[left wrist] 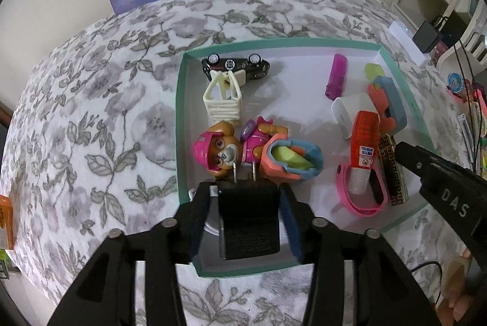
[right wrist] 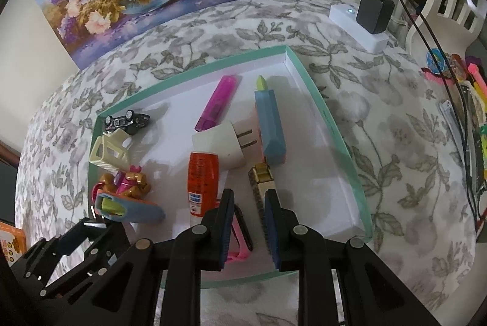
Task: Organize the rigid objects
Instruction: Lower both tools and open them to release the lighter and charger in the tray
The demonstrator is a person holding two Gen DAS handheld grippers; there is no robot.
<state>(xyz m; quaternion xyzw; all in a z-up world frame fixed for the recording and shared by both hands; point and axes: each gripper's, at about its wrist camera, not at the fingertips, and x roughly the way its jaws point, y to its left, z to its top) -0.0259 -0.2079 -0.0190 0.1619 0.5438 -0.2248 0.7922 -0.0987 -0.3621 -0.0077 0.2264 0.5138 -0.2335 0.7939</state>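
A black charger plug (left wrist: 248, 219) lies prongs forward in the near left corner of the teal-rimmed box (left wrist: 179, 125). My left gripper (left wrist: 246, 189) straddles it, open, with slim gaps between the pads and the plug's sides. Just beyond it lie a pup figure (left wrist: 225, 149), a cream basket (left wrist: 223, 101) and a black toy car (left wrist: 236, 67). My right gripper (right wrist: 249, 195) hangs shut and holding nothing over the box's near right part. Under it lie a gold patterned case (right wrist: 260, 183) and a pink wristband (right wrist: 240, 234), beside an orange glue stick (right wrist: 202, 177).
Also in the box are a white plug adapter (right wrist: 225, 143), a pink highlighter (right wrist: 217, 101) and two blue-and-orange holders (right wrist: 269, 125) (right wrist: 131, 209). On the floral cloth, at the back right, sits a white power strip (right wrist: 359, 25) with cables. Clutter lines the right edge.
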